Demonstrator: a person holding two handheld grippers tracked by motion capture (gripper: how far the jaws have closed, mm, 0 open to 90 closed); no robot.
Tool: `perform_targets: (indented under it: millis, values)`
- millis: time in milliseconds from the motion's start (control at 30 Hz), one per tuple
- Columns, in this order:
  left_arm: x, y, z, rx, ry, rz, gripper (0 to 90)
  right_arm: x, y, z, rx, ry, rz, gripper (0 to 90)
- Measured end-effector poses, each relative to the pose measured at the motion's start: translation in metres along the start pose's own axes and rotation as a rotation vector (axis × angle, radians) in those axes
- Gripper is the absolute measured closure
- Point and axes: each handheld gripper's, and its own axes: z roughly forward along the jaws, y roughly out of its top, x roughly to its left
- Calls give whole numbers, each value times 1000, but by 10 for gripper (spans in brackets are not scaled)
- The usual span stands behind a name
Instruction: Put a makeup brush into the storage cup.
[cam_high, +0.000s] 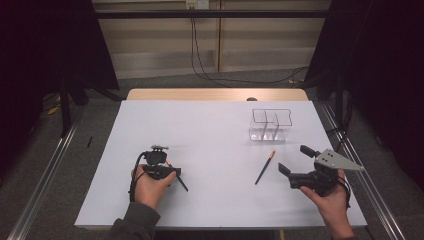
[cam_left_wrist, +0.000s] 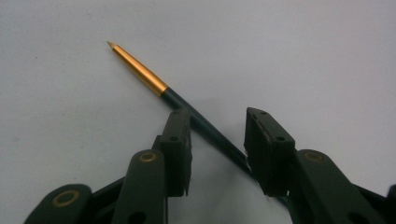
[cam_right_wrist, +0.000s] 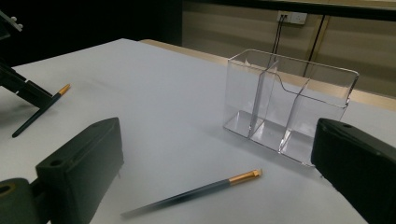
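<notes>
Jaws of the left gripper (cam_high: 172, 172) are spread astride a dark pen (cam_left_wrist: 205, 128) lying at seven o'clock and should be squeezed squarely on its barrel, while the right gripper (cam_high: 295, 160) is held agape at four o'clock.

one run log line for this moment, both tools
left tool: astride dark pen, not clamped | right tool: open, empty | second pen: on table | organizer: empty
</notes>
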Motion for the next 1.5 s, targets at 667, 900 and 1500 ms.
perform_targets:
  millis: [667,900,1500]
  values:
    - [-8,0,2,17,71,68,723,-1,1,0,-3,1,0,18]
    - [-9,5,3,54,82,85,750,-2,0,0,-7,-4,1,18]
    - [-12,17,2,195,95,61,762,-3,0,-2,-6,-7,0,18]
